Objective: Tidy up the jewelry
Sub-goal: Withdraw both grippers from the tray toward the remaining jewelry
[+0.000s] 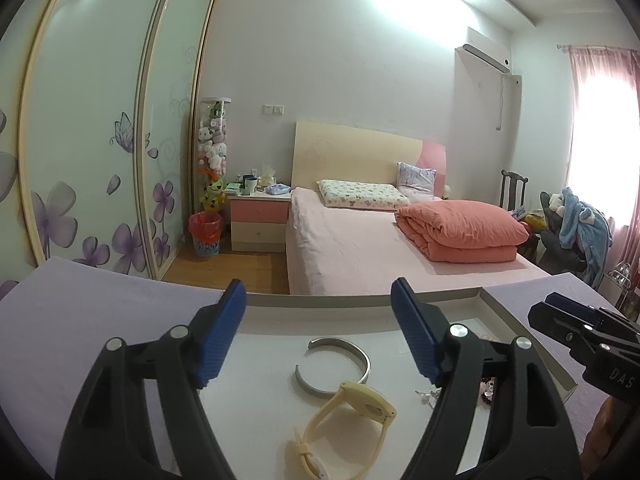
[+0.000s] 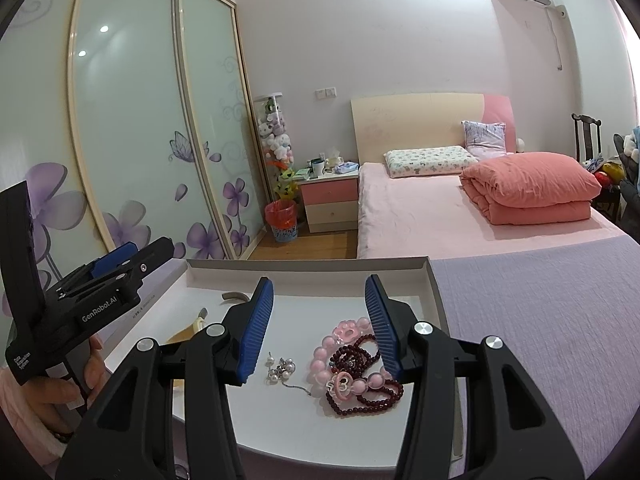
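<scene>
Nearest the lens, the left gripper [image 1: 318, 334] is held wide and empty, the cream watch [image 1: 352, 416] at six o'clock. The right gripper [image 2: 318, 328] is half-open, empty, over tangled bead bracelets [image 2: 356, 368] in the tray [image 2: 308, 268] — one strand could drag the pearl earrings [image 2: 282, 370] along.

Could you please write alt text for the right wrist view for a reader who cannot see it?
The right tool hangs open over a shallow white tray holding pink beads, dark red beads and pearl earrings. The left tool is at left; a pink bed lies beyond.
</scene>
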`<state>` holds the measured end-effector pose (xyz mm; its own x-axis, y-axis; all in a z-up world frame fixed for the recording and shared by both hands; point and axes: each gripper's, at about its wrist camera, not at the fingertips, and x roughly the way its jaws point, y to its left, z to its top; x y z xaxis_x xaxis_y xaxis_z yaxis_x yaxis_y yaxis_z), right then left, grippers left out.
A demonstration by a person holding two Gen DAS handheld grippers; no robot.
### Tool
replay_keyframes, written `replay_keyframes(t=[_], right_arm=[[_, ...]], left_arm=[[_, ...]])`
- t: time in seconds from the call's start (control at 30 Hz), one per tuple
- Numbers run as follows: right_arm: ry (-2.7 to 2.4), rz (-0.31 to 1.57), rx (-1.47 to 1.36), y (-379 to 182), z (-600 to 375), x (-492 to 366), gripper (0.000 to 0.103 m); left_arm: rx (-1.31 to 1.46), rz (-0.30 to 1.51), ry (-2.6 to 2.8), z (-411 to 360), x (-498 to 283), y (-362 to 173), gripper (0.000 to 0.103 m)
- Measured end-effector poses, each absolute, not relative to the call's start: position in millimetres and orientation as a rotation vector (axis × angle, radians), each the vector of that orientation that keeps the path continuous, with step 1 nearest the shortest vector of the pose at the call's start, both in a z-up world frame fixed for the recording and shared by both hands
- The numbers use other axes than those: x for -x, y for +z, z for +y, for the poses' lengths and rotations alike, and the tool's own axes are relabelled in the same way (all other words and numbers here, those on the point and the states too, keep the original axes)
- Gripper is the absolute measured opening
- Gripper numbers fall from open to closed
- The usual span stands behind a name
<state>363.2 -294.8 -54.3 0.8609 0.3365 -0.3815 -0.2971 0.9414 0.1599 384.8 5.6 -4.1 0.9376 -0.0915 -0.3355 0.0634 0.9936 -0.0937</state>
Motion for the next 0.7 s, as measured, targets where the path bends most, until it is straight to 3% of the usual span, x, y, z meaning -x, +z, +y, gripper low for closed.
replay_keyframes(t=[0.43,0.7], right_arm=[[0.322,0.412,-0.087,-55.2,-291.6,-356.1,0.049],[0.331,0.459,-0.049,-54.3,-296.7,-312.3,0.049]], left_arm=[[0.067,0.352,-0.058,8.7,-379.0,0.7,0.073],[0.078,0.343,-0.047,25.2,-318.7,16.4,0.076]])
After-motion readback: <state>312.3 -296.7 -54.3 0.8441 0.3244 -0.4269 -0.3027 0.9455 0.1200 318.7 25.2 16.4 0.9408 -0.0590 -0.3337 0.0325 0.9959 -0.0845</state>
